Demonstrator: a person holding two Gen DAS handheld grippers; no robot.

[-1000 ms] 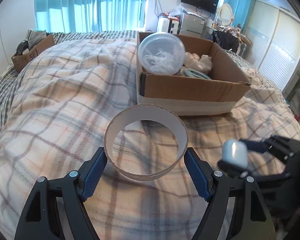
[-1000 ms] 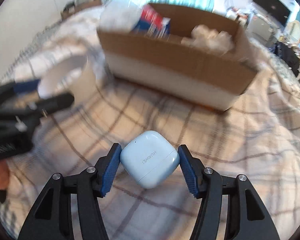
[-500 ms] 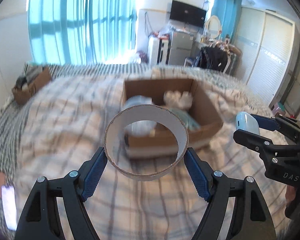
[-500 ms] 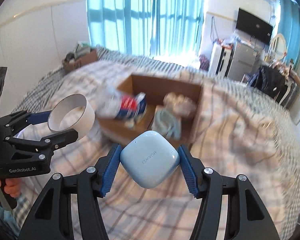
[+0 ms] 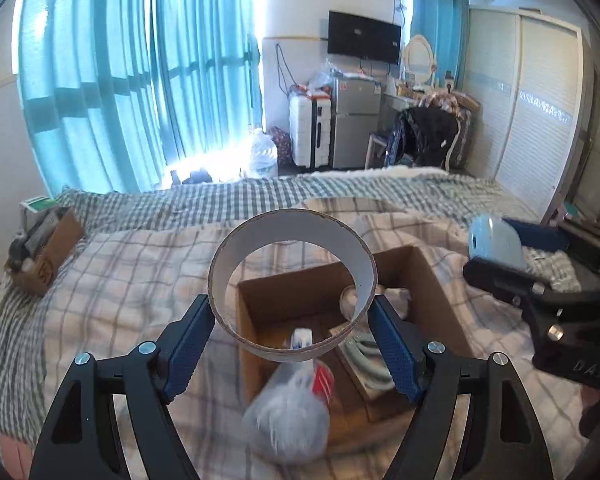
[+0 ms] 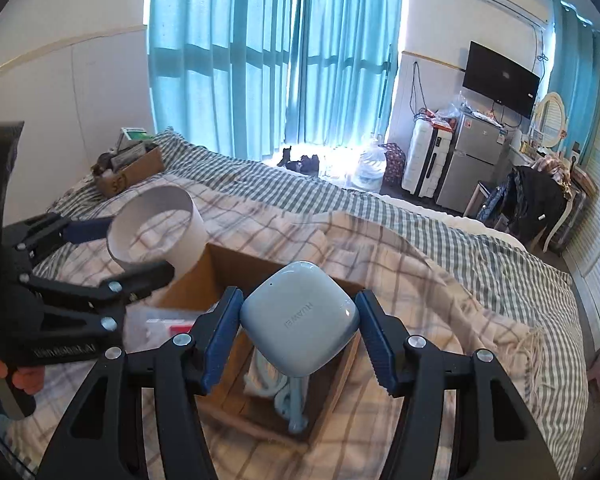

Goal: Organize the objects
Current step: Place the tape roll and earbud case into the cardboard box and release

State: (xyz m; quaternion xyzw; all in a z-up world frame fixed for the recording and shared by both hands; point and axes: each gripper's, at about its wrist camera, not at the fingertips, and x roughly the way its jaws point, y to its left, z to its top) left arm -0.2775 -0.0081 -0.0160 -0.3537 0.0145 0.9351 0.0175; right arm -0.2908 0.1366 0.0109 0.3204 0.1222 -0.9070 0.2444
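My left gripper (image 5: pixel 292 336) is shut on a cardboard ring (image 5: pixel 240 256), white inside, and holds it in the air above the open cardboard box (image 5: pixel 432 280) on the bed. The ring also shows in the right wrist view (image 6: pixel 188 236). My right gripper (image 6: pixel 298 336) is shut on a pale blue earbud case (image 6: pixel 300 316) and holds it above the same box (image 6: pixel 228 260). The case shows at the right of the left wrist view (image 5: pixel 496 240). The box holds a clear plastic container (image 5: pixel 288 416), a grey-blue cable (image 6: pixel 292 404) and white crumpled things.
The bed has a plaid blanket (image 5: pixel 120 276) over a checked sheet (image 6: pixel 440 232). A small cardboard box of odds and ends (image 5: pixel 44 252) sits at the bed's far left edge. A suitcase, a fridge (image 5: pixel 356 120) and a chair stand beyond the bed.
Both grippers have risen from just above the blanket to high above the box, each still holding its object. The box is now below and in front of both.
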